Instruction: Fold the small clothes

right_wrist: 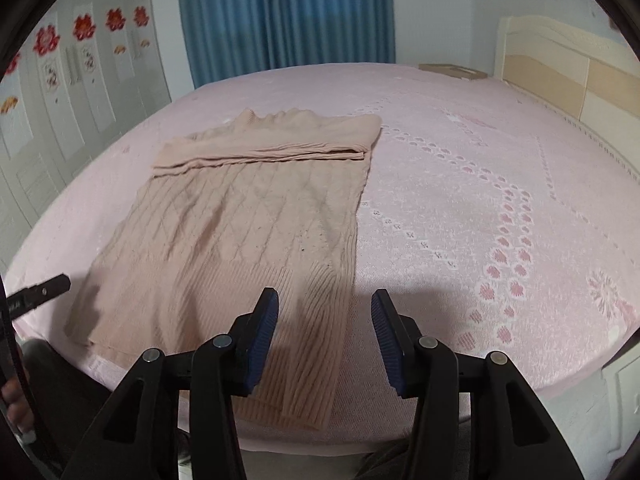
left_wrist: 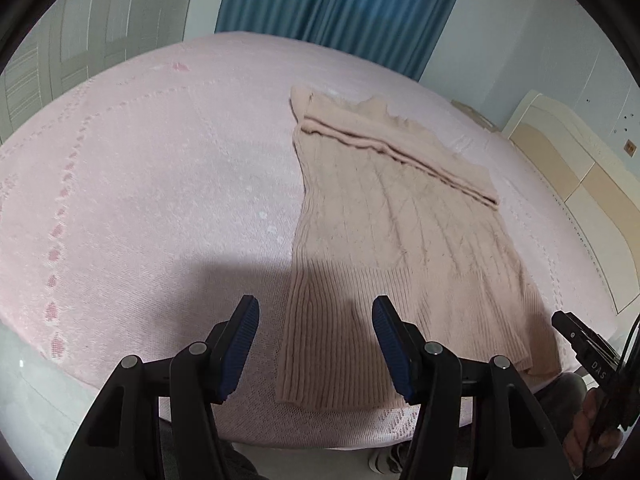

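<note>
Two open tongs, left (left_wrist: 316, 344), right (right_wrist: 325, 340), one sweater (left_wrist: 400, 240), one bed (left_wrist: 140, 184)

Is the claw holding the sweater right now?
No, the right claw hangs open above the sweater, with nothing pinched between its blue pads.

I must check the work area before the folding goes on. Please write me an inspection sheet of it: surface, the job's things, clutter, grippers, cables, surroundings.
Surface: pink bedspread with a woven flower pattern, lying smooth.
Job's things: one beige knit sweater lying flat, its top part already folded over, ribbed hem at the near bed edge.
Clutter: flat brown box at the far side of the bed, near the headboard.
Grippers: left hand-held gripper open above the hem's left part; right hand-held gripper open above the hem's right corner; nothing held.
Cables: dark cable by the right hand-held gripper, off the bed.
Surroundings: blue curtain, white wardrobe doors with flower stickers.
</note>
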`<control>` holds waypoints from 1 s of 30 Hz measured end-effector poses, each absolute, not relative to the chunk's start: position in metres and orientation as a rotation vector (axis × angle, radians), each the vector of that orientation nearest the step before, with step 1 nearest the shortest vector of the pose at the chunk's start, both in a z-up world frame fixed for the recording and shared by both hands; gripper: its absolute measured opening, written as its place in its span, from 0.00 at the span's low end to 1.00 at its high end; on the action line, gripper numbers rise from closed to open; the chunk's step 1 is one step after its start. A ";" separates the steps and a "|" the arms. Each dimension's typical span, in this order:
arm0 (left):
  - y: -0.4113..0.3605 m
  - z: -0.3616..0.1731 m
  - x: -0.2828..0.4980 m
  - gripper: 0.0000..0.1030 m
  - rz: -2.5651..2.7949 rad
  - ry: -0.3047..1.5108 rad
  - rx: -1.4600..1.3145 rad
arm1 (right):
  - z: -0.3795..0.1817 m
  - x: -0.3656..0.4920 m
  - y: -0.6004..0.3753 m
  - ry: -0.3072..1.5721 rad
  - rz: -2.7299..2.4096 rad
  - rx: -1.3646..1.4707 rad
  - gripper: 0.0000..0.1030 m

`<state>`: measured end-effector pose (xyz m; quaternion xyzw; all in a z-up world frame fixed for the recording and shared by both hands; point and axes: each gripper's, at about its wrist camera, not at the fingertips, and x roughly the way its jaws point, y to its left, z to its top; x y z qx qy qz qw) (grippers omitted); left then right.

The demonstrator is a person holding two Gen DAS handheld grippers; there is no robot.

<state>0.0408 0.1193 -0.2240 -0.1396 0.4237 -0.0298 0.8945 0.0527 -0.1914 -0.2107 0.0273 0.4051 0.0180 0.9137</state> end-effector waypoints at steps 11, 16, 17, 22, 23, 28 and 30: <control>0.106 -0.241 0.055 0.49 -0.042 0.959 -0.240 | -0.236 0.080 -0.217 0.985 0.025 0.219 0.47; 0.111 -0.242 0.058 0.36 -0.017 0.954 -0.268 | -0.243 0.083 -0.225 1.018 0.070 0.300 0.47; 0.112 -0.242 0.058 0.30 -0.015 0.952 -0.274 | -0.244 0.084 -0.225 1.022 0.069 0.302 0.47; 0.119 -0.242 0.058 0.09 -0.035 0.953 -0.316 | -0.243 0.084 -0.215 1.024 0.077 0.255 0.48; 0.121 -0.242 0.057 0.08 -0.037 0.949 -0.328 | -0.243 0.084 -0.213 1.027 0.086 0.246 0.48; 0.137 -0.235 0.050 0.07 -0.025 0.899 -0.407 | -0.243 0.081 -0.201 1.026 0.136 0.200 0.27; 0.141 -0.234 0.048 0.07 -0.023 0.893 -0.429 | -0.241 0.078 -0.201 1.013 0.153 0.202 0.08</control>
